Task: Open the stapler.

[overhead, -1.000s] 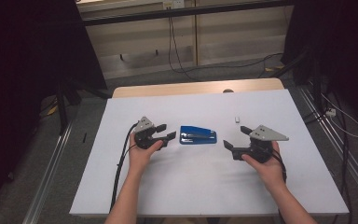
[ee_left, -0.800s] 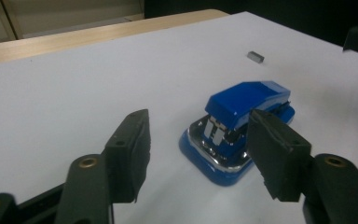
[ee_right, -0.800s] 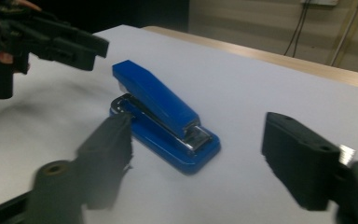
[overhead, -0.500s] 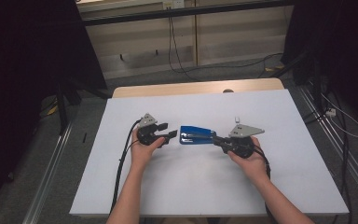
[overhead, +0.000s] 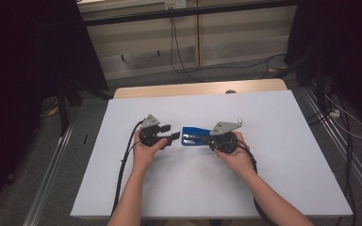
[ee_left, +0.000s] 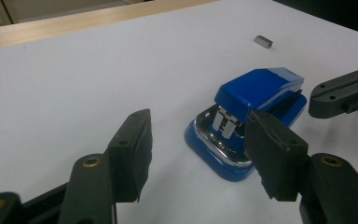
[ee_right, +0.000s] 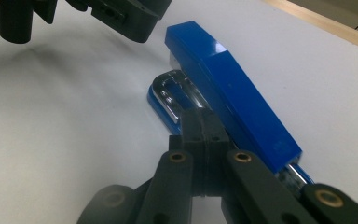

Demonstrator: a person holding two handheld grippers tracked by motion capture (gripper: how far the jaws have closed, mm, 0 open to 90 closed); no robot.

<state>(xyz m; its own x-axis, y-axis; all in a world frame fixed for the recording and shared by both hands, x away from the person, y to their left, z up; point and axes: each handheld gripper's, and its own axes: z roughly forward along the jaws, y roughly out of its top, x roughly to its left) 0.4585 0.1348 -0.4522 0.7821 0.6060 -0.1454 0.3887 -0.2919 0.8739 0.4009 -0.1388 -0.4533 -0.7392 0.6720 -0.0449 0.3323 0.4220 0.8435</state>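
Stapler [ee_left: 247, 119] just ahead of left gripper's [ee_left: 198, 154] parted jaws, beside right gripper's [ee_right: 205, 128] closed jaws

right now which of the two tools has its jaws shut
The right tool: its two black jaws are pressed together, resting by the blue stapler. The left tool has its jaws wide apart, facing the stapler's front end.
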